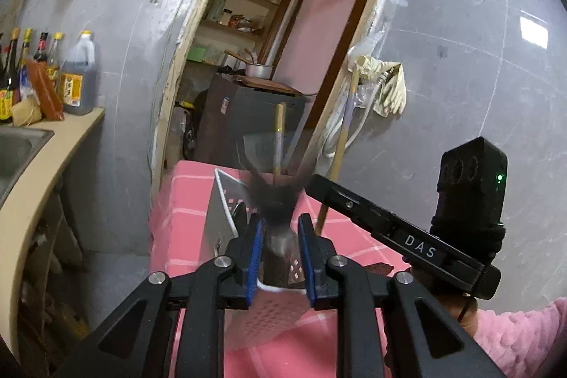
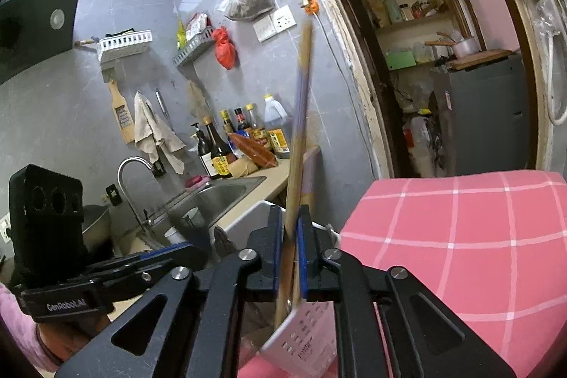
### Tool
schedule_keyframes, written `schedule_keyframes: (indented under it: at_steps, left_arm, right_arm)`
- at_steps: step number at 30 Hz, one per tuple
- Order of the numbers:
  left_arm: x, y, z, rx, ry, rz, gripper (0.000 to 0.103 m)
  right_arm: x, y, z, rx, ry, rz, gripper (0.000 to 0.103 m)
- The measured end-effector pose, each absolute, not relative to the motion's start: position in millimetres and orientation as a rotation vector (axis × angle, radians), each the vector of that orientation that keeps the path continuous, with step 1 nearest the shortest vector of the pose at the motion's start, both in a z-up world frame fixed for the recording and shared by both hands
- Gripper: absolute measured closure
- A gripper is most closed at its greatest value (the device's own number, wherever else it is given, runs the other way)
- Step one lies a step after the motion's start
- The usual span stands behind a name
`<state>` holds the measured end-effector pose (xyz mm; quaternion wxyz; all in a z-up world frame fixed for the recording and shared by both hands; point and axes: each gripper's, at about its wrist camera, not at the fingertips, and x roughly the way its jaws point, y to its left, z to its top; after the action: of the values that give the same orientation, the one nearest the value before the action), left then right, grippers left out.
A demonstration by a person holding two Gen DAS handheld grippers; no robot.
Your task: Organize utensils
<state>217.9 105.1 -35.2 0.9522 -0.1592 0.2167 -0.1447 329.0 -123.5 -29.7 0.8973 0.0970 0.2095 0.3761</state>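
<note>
The left gripper (image 1: 280,236) points at a white perforated utensil holder (image 1: 226,208) standing on a table under a pink checked cloth (image 1: 184,229). Between its blue pads (image 1: 256,250) is a dark, motion-blurred utensil (image 1: 278,197), rising toward 12 o'clock from the jaws into the holder's mouth. The jaws stand slightly apart; the blur hides whether the pads press on the utensil, so I cannot tell if it is gripped. Behind it, at 12 o'clock, a pale flat spatula blade (image 1: 260,149) and a wooden handle (image 1: 278,137) stand upright in the holder. The right gripper's body crosses in from 3 o'clock, held by a hand in a pink sleeve (image 1: 524,335).

In the right wrist view, the right gripper (image 2: 291,236) has a pair of long wooden chopsticks (image 2: 299,116) between its pads, running from 6 o'clock up to 12 o'clock, blurred along their length. A narrow gap shows beside the sticks, so the pads do not appear to clamp them. Their lower ends reach the holder (image 2: 304,332) directly below the jaws at 6 o'clock. The pink cloth lies at 3 o'clock, a sink (image 2: 219,197) at 10 o'clock.
</note>
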Motion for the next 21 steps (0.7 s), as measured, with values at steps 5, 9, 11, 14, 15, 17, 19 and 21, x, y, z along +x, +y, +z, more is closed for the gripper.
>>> schedule_keyframes:
  at_steps: [5,9,11,14,15,17,19,21]
  left_arm:
    - [208,107,-31,-0.347,0.412,-0.284,0.068]
    - [199,107,-25,-0.367,0.390,-0.257,0.066]
    - [195,104,-21,-0.364,0.377,-0.237,0.063]
    - [186,98,-13,-0.357,0.356,-0.207,0.057]
    - [183,95,-11,-0.356,0.351,-0.200,0.056]
    - [176,88,-5,-0.356,0.341,-0.177,0.049]
    - [167,80,1,-0.356,0.332,-0.150,0.038]
    - [160,73,5,-0.353,0.326,-0.124,0.025]
  right_arm:
    - [323,-131,-27,0.207,0.434,0.761,0.075]
    - [312,-144,-18,0.215,0.413,0.722,0.072]
    - [306,-151,-12,0.215,0.399,0.702,0.067]
    - [293,-165,-3,0.205,0.381,0.662,0.065]
    - [288,-171,0,0.200,0.379,0.643,0.062]
    - [279,-183,6,0.191,0.380,0.608,0.056]
    - [268,-195,11,0.179,0.382,0.570,0.048]
    - [253,-209,14,0.162,0.393,0.525,0.034]
